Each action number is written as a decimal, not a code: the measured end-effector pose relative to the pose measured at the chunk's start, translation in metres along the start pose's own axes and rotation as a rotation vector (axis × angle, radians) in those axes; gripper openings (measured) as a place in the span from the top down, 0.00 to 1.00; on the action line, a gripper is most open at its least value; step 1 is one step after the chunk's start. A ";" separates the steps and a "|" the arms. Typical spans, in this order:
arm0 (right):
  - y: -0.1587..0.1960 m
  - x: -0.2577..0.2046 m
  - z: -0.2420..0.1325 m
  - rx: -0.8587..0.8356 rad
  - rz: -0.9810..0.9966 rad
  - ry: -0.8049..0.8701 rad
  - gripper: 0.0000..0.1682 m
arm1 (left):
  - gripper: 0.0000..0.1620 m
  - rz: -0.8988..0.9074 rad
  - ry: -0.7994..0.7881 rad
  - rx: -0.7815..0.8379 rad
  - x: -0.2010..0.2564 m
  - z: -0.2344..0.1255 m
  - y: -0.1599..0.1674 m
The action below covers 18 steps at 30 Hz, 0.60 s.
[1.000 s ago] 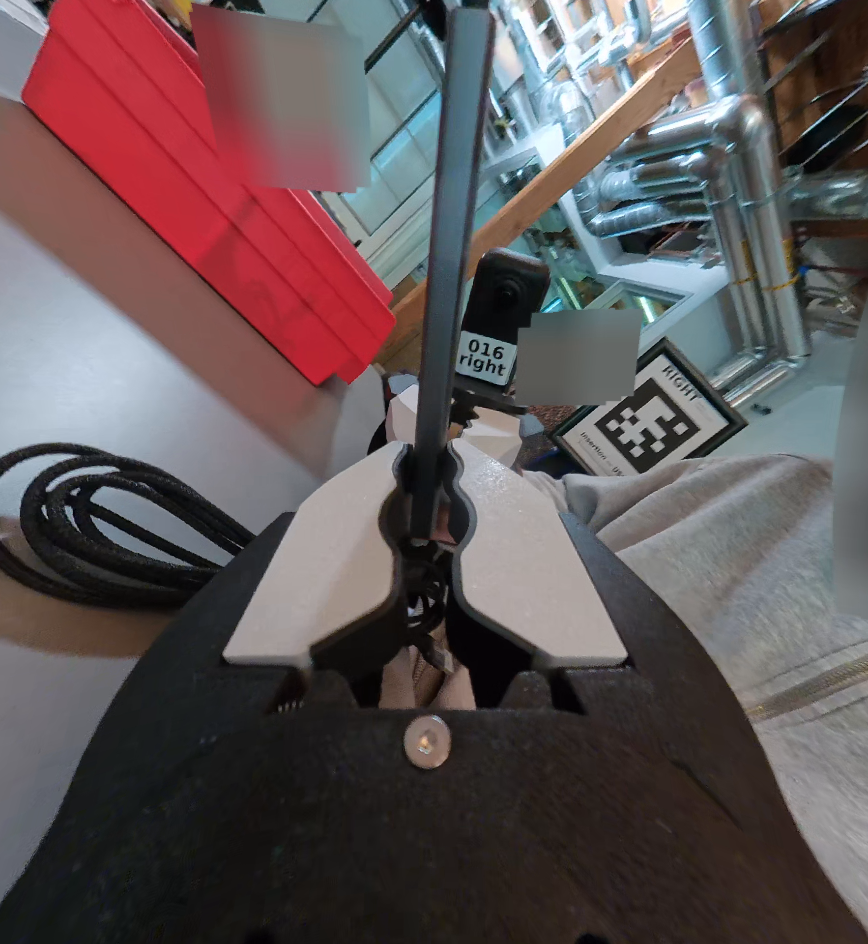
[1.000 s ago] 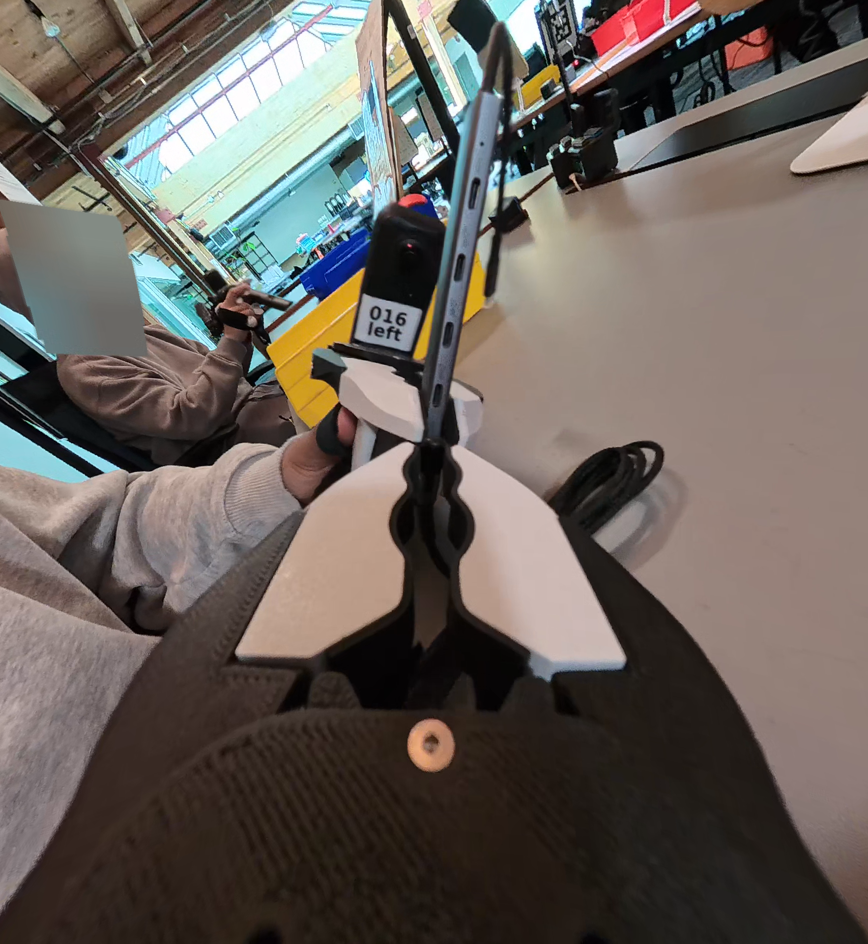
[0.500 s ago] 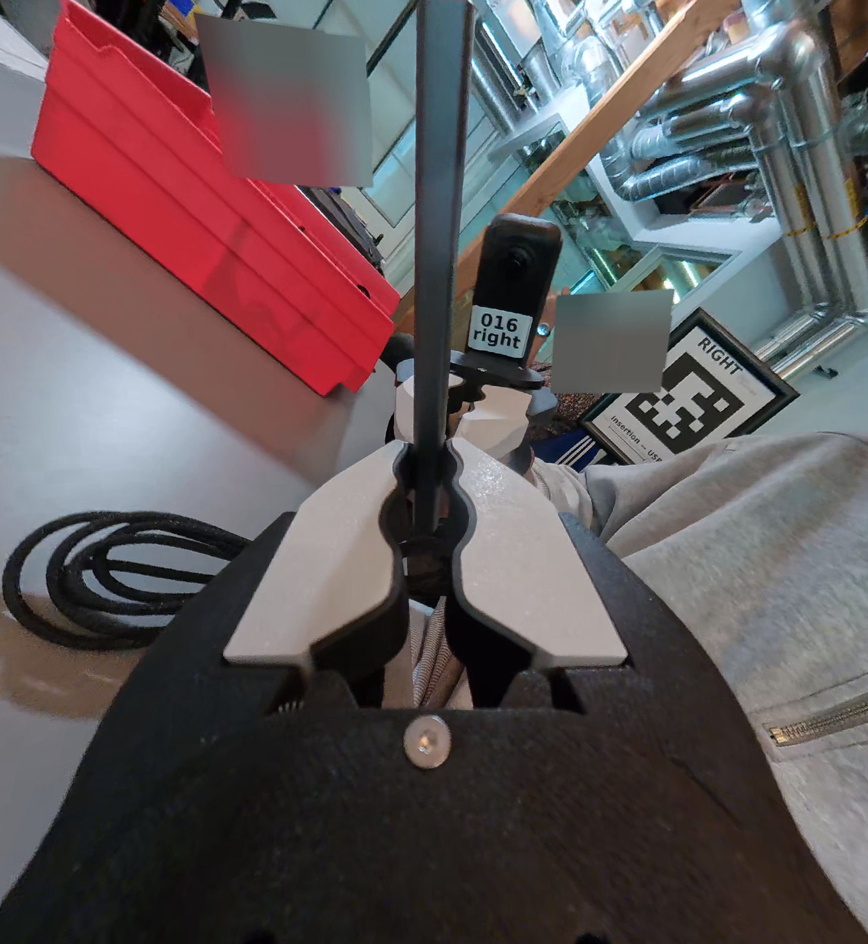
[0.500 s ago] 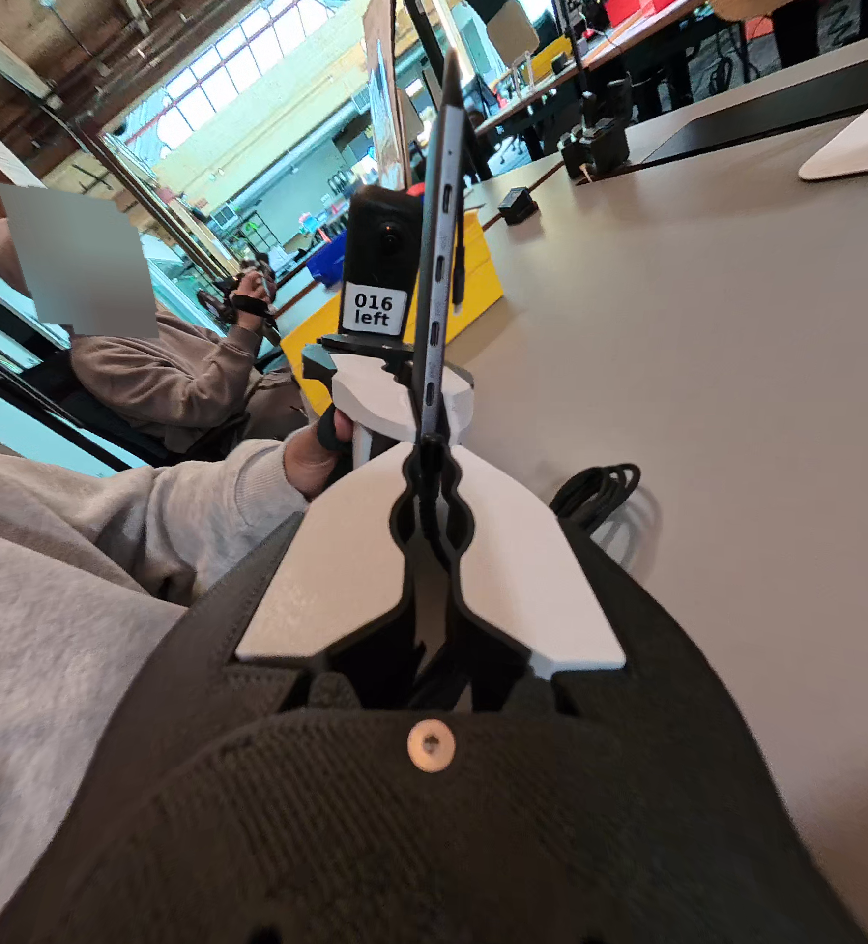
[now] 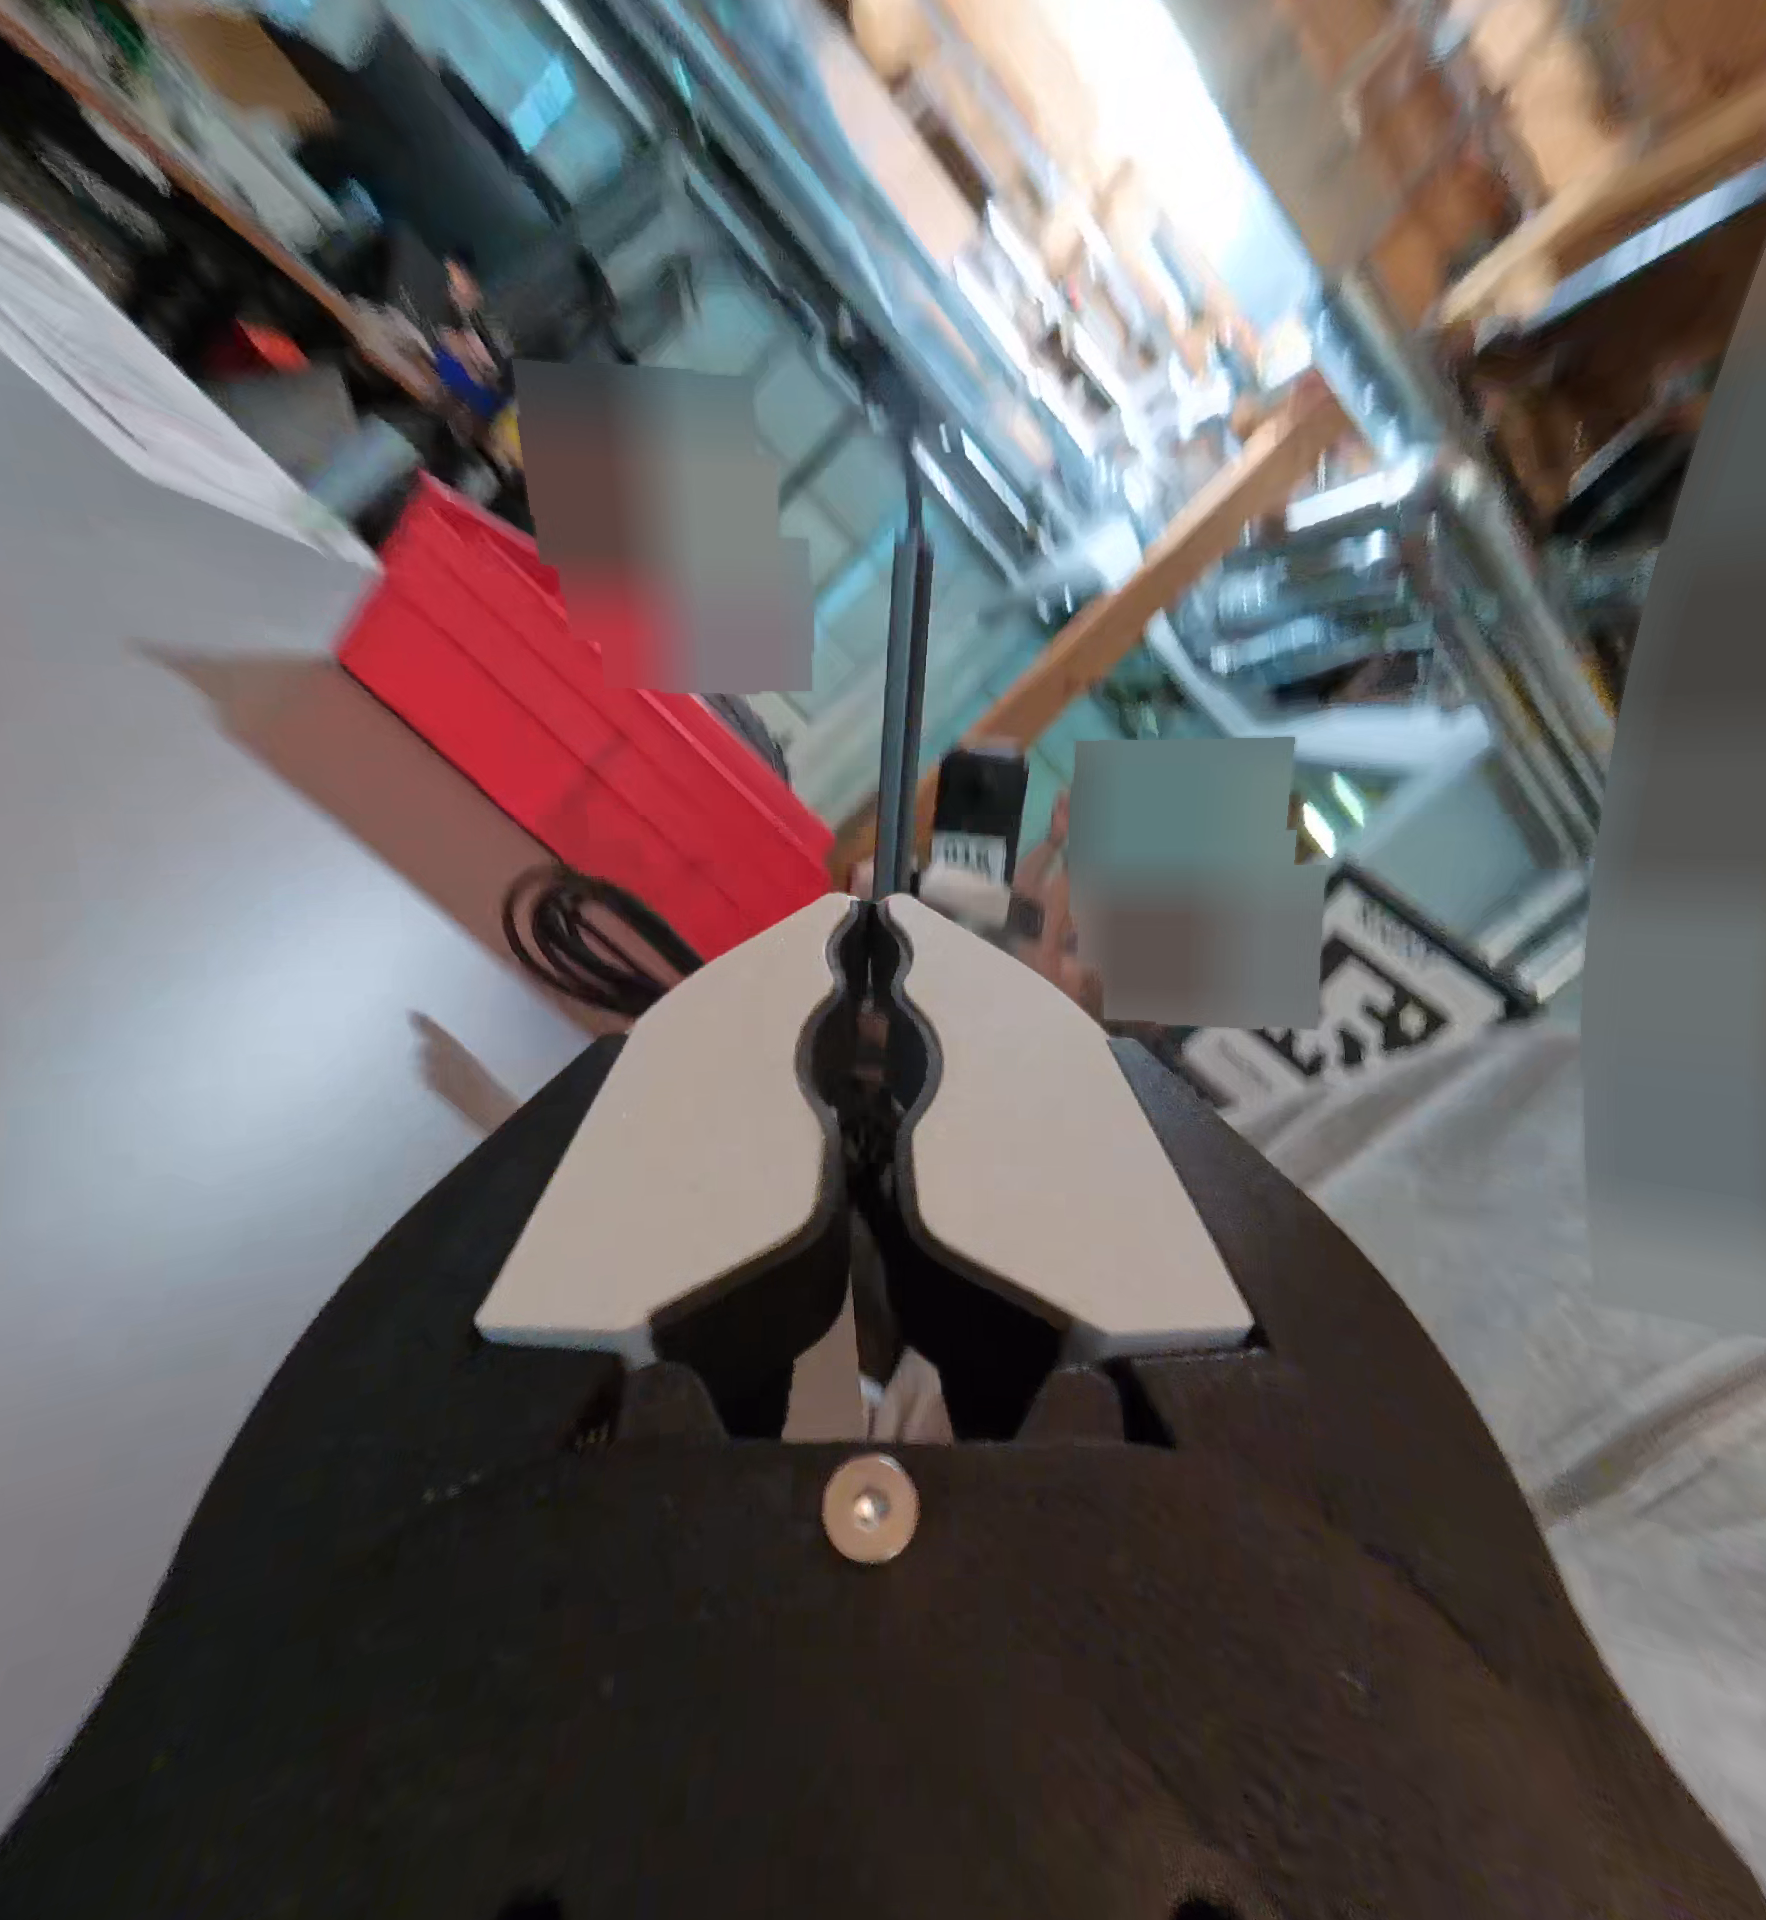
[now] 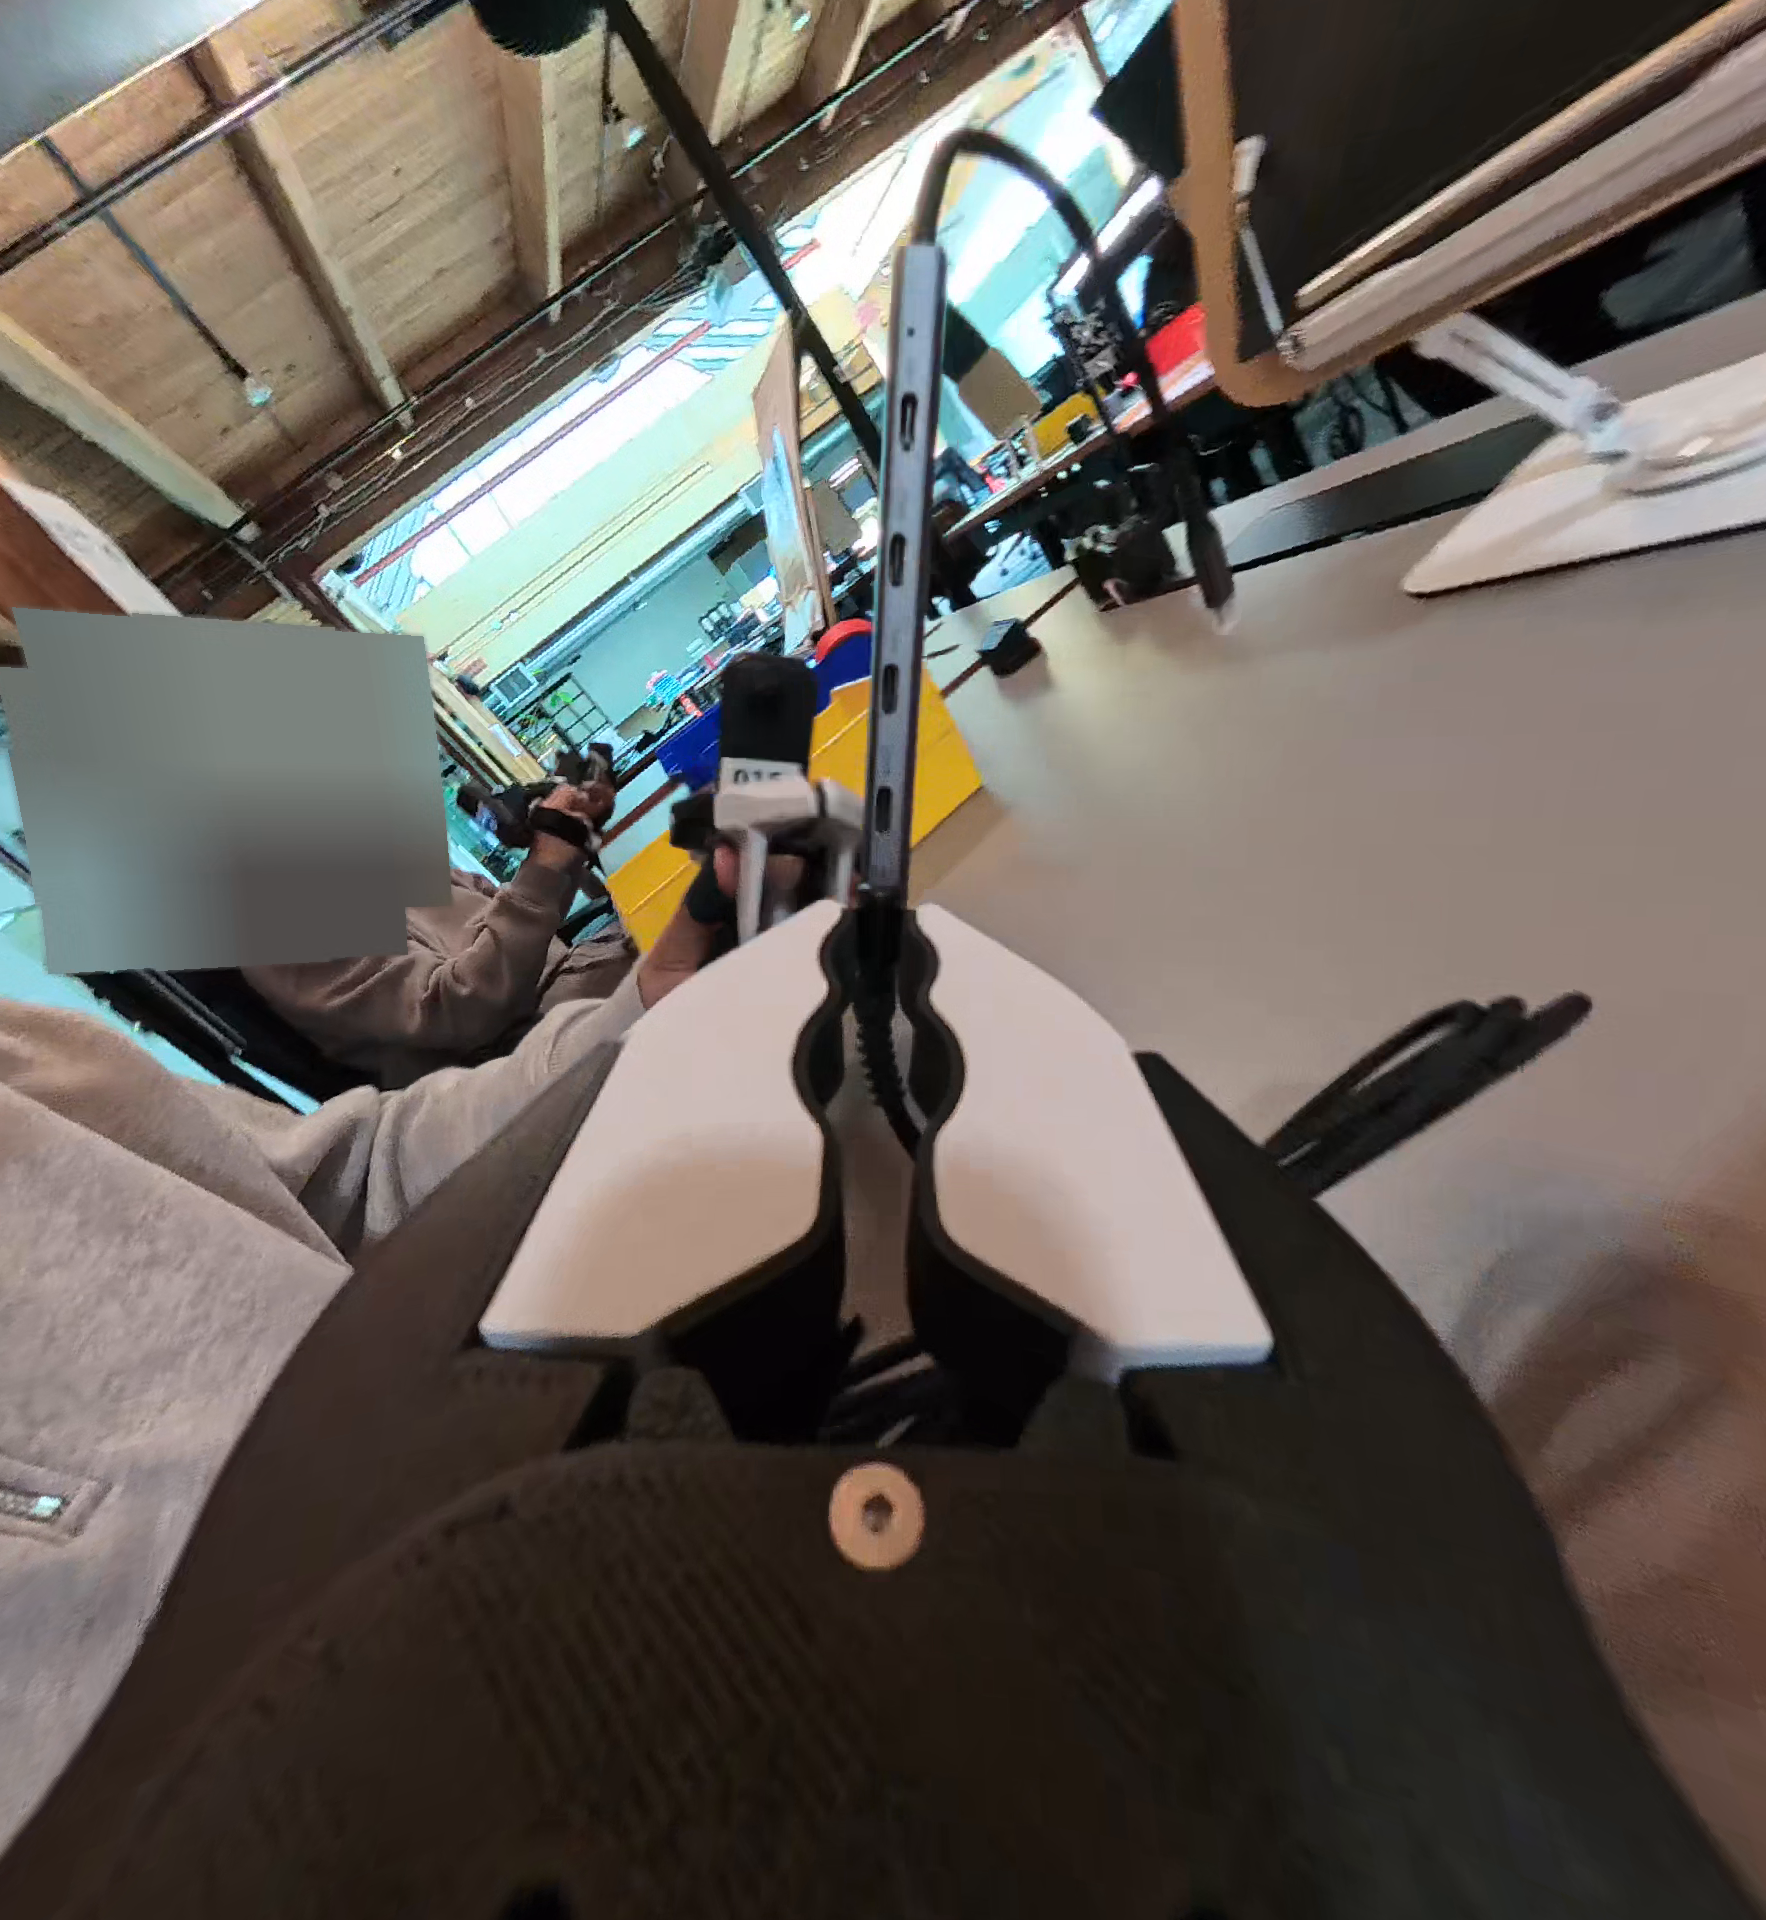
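Above the grey table (image 6: 1378, 831), the left gripper (image 5: 874, 914) is pressed together on a thin dark bar (image 5: 905, 675), blurred, perhaps the hub edge-on. The right gripper (image 6: 879, 914) pinches the slim grey hub (image 6: 905, 540) by its lower end, upright, with a cable (image 6: 993, 156) curling off the top. The hub looks light, stiff and slick, and its flat faces would grip best.

At frame centre I see a slim hub (image 6: 905, 582) in matt grey brushed metal. My gripper pads (image 6: 713, 1164) look smooth matt plastic; the table (image 6: 1378, 831) is smooth, the sleeve (image 6: 110, 1247) fleecy cloth.
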State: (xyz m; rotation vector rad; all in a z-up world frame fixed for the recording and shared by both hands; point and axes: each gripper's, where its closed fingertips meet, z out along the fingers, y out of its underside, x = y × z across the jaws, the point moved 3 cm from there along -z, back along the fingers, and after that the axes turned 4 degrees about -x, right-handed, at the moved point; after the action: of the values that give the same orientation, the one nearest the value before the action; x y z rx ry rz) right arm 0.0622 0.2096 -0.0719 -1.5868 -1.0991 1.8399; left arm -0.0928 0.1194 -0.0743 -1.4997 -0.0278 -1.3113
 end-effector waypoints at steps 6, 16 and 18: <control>0.027 -0.017 0.024 -0.106 -0.057 -0.063 0.95 | 1.00 -0.094 0.181 -0.211 0.015 0.050 0.056; 0.058 -0.024 0.046 -0.320 -0.496 0.188 0.95 | 0.64 -0.199 0.063 -0.073 -0.003 0.053 0.054; 0.060 -0.023 0.047 -0.362 -0.697 0.315 0.95 | 0.68 -0.223 0.023 -0.077 -0.010 0.050 0.057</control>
State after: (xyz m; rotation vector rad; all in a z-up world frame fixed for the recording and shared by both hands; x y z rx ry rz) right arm 0.0311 0.1457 -0.1064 -1.3547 -1.6247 0.9438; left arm -0.0271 0.1370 -0.1091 -1.5811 -0.1340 -1.5218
